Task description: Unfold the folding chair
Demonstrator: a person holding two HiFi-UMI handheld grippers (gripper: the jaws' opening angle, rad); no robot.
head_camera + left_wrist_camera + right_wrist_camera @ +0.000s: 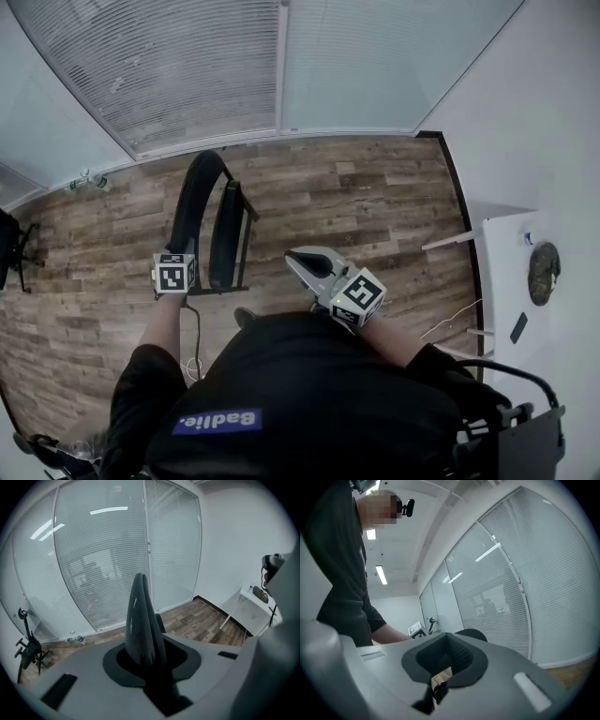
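Black folding chair with a curved plastic back and a flat seat panel (228, 234) is still folded and stands on the brown wood-plank floor (375, 206), between the person and the glass wall with white blinds (187, 66). In the head view it's ahead and left of the body, with both panels edge-on. Their long axis runs away from the person toward the glass, and the thin gap between back and seat faces sideways. The left gripper (175, 274) is at the near end of the curved back. Its own view shows that black panel edge standing up between the jaws, which look clamped on it at about half spread, so I read this as a grip on the chair. The right gripper (302, 262) is held level, with jaws fully together and nothing in them. It sits just right of the seat panel's near end, not touching, and only the chair's rounded black top shows past its jaws in its own view. The relation that matters is that the seat panel lies left of the right gripper, with its flat side toward it. My guess is left anchors the back while right crosses left to the seat edge and swings it off the back, across the thin axis. Right would need to open first to grab, or it can just push with the closed tips. I can't tell which end of the chair is the top from these angles.
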